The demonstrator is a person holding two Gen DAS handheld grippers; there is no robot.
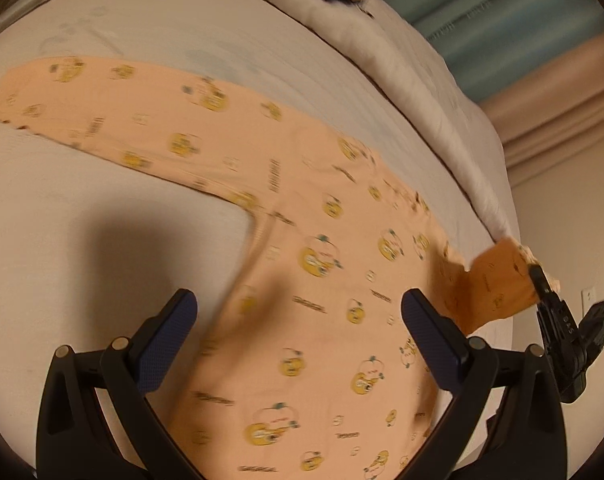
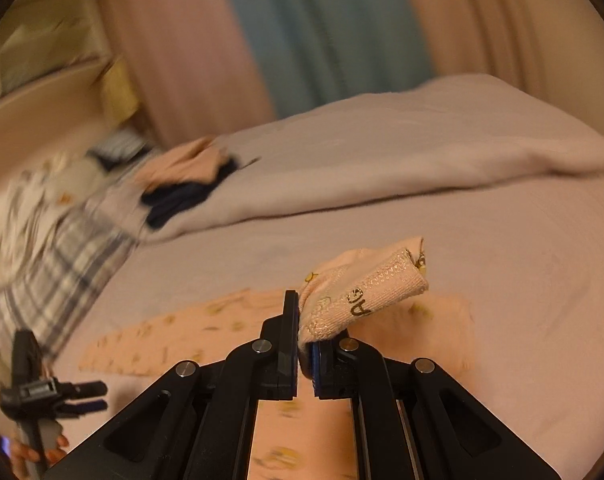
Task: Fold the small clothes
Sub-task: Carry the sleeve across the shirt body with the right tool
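**Op:** On the bed (image 1: 101, 208), I've got the peach pajama pants (image 1: 310, 280) spread mostly flat on the pale sheet, one leg running out toward the upper left in my left wrist view.

**Eng:** Left gripper?

**Op:** Left gripper (image 1: 297, 336) hovers over the pants with its fingers (image 1: 169, 344) spread wide. Nothing between them, no contact with the cloth.

**Eng:** Right?

**Op:** Right gripper (image 2: 306, 344) has its fingers (image 2: 287, 340) pinched together on a ribbed cuff (image 2: 366, 300) of the pants. Cuff end sticks out up and to the right of the fingers, raised off the sheet. Left view shows that same end (image 1: 498, 284) lifted at the right edge of the bed, the rest trailing down to the flat part.

**Eng:** Anything else on the bed?

**Op:** Bunched pale blanket (image 2: 382, 148) along the far side. Beyond it a pile of other clothes (image 2: 181, 184), dark blue and peach, plus a plaid fabric (image 2: 53, 248) at left. Blurred, can't make out more. Curtains (image 2: 314, 32) behind, pink and blue.

**Eng:** Operator visible?

**Op:** A hand (image 2: 41, 450) on the left gripper's handle, bottom left of the right view.
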